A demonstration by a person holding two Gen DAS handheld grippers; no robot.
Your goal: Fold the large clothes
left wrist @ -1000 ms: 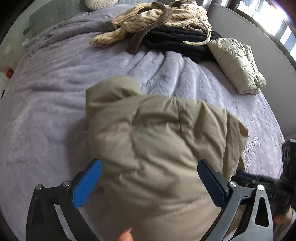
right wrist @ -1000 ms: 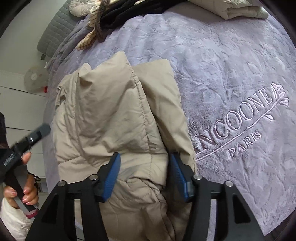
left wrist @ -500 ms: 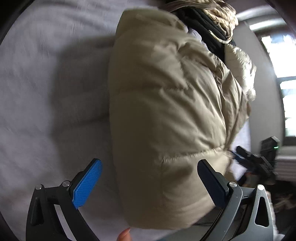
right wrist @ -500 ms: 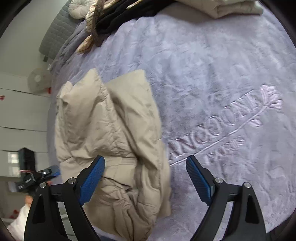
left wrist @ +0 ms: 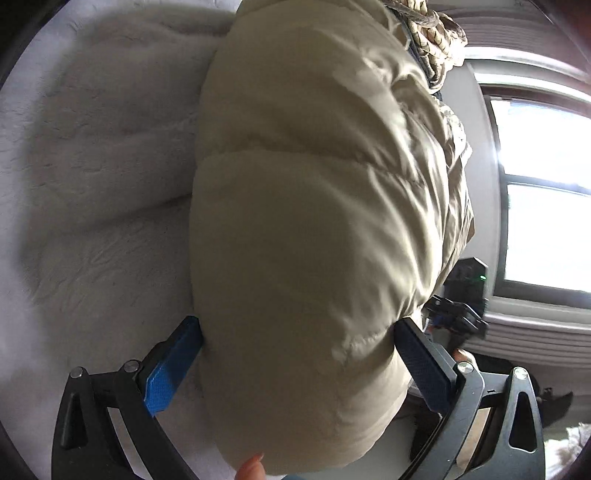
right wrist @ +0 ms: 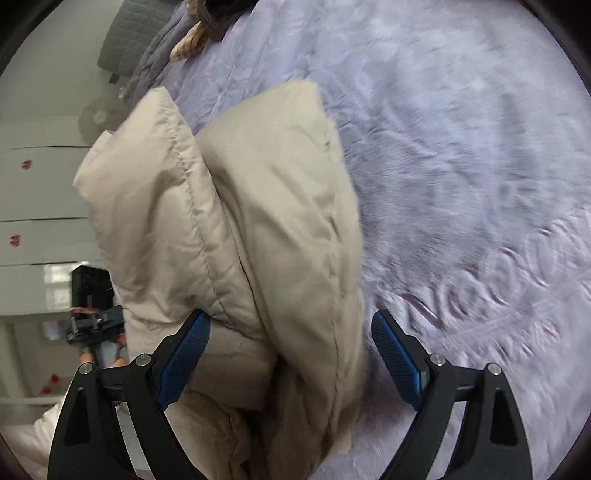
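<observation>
1. Right gripper (right wrist: 290,354): jaws spread wide, released from the jacket (right wrist: 236,236); clenched on its near fold a second ago, now only the left pad brushing the cloth.
2. Left gripper (left wrist: 297,360): jaws wide apart as before, straddling the puffy bundle, pads touching its sides; a firm clamp cannot be told.
3. Jacket (left wrist: 314,206) bundled up, swung nearer the camera and apparently lifted from the bed (right wrist: 461,147); a second ago lying on it.
4. Meaning, likely: fold finished, bundle being carried off toward the far clothes pile (left wrist: 436,33).
</observation>
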